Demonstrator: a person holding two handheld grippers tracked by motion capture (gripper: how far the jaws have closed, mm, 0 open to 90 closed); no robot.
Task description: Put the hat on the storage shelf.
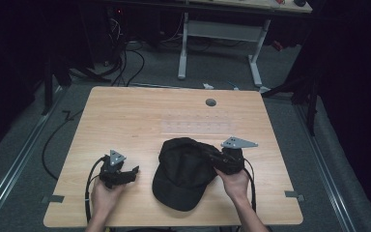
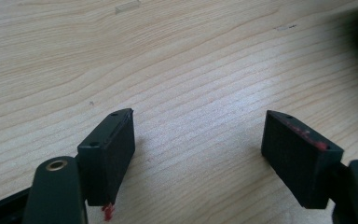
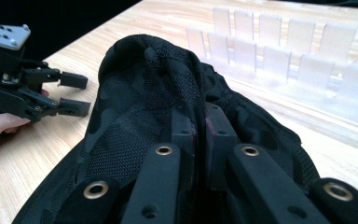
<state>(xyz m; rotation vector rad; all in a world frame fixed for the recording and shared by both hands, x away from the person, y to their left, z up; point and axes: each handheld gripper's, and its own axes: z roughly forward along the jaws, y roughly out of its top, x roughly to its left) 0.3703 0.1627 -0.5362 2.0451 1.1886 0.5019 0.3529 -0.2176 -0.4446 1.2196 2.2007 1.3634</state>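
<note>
Right gripper (image 3: 199,135) clamped tight on a fold of the black cap's (image 1: 186,171) mesh crown; pads (image 3: 182,133) pressed together with fabric pinched between. Cap sits at the near-centre of the table (image 1: 125,116), brim toward the person. Left gripper (image 2: 198,154) rests low over bare wood just left of the cap, jaws wide apart, holding nothing. Right gripper view brings out a clear slotted rack (image 3: 284,56) beyond the cap, faint from the high view.
</note>
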